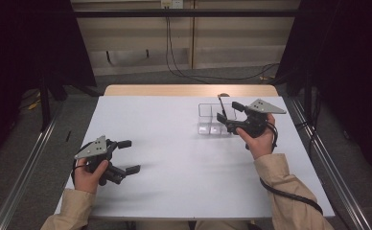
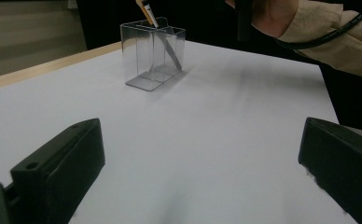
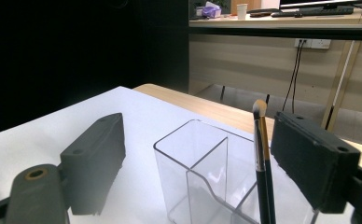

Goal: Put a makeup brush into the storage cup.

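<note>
Clear plastic makes up the organizer (image 1: 212, 117), a small box split into compartments that stands on the white surface (image 1: 174, 158) toward its far right part. One makeup brush (image 1: 222, 106) stands in it, black-handled with a pale bristle tip pointing up; in the left gripper view the brush (image 2: 163, 35) leans at a slant inside a rear compartment, its lower end down at the floor of the box and its upper part sticking out above the rim. The other compartments of the organizer (image 2: 152, 53) hold nothing that can be seen.

The right hand-held gripper (image 1: 229, 116) hovers at the organizer, held from the near right side. In the right gripper view its jaws stand wide on either side of the organizer (image 3: 202, 172), and the brush (image 3: 261, 158) rises just inside the right-hand jaw, close to it but with a sliver of gap; the pads do not press on it.

The left hand-held gripper (image 1: 129, 155) sits low over the near left part of the surface, well apart from the organizer, jaws spread wide with only bare surface between them.
</note>
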Motion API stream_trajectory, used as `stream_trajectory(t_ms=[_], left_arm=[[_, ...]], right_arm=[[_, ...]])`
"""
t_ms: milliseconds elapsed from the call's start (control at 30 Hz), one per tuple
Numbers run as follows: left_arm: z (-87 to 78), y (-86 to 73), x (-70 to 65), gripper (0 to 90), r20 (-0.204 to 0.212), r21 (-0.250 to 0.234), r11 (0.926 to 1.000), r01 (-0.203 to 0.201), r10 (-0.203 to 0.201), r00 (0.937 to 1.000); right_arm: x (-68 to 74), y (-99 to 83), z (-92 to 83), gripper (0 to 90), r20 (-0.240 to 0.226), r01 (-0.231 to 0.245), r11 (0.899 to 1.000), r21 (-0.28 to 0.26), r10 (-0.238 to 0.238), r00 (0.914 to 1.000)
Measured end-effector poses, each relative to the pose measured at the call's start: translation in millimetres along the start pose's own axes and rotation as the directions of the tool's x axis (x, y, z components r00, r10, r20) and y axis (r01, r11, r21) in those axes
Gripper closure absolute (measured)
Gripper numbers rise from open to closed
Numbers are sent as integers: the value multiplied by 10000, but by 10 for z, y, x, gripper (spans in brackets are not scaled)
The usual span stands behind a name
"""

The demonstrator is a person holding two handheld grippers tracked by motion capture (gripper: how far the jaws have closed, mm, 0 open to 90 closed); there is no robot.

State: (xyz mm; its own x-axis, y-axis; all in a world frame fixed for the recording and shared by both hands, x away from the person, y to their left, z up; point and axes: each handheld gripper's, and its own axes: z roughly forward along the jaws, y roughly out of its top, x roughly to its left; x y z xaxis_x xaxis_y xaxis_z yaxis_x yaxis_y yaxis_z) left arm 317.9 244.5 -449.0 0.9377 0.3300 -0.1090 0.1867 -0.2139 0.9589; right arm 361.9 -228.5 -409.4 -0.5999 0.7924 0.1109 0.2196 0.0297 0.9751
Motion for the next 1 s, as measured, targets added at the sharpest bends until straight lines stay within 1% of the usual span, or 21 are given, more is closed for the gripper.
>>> stream_trajectory(t_ms=[233, 367, 433, 500, 633, 667, 833, 900, 1000], left_arm=[[22, 2, -5, 3, 42, 9, 10000, 40, -40, 10000], [23, 1, -6, 3, 56, 15, 10000, 42, -42, 10000], [20, -1, -4, 3, 39, 65, 10000, 6, -6, 10000], [15, 0, -4, 3, 44, 63, 10000, -5, 5, 10000], [13, 0, -4, 3, 32, 38, 10000, 28, -28, 10000], [11, 1, -5, 3, 35, 47, 10000, 19, -19, 10000], [6, 5, -4, 3, 8, 62, 10000, -14, 14, 10000], [4, 7, -3, 3, -6, 40, 10000, -21, 21, 10000], [6, 6, -4, 3, 7, 59, 10000, -29, 29, 10000]], right_arm=[[-29, 8, -111, 161, -11, -46, 10000, -52, 46, 10000], [-32, 0, -141, 147, 0, -38, 10000, -52, 38, 10000], [-37, -7, -157, 136, 7, 1, 10000, -14, -1, 10000], [-42, -17, -183, 135, -81, -105, 9999, 16, 105, 9999], [-43, -26, -209, 134, -96, -122, 9998, 138, 124, 9999], [-50, -33, -225, 131, -115, -58, 9996, 268, 61, 9999], [-49, -42, -262, 112, -242, -36, 9995, 322, 44, 9997], [-43, -45, -285, 96, -276, 52, 9993, 383, -42, 9996], [-33, -42, -323, 98, -263, 157, 9993, 344, -148, 9995]])
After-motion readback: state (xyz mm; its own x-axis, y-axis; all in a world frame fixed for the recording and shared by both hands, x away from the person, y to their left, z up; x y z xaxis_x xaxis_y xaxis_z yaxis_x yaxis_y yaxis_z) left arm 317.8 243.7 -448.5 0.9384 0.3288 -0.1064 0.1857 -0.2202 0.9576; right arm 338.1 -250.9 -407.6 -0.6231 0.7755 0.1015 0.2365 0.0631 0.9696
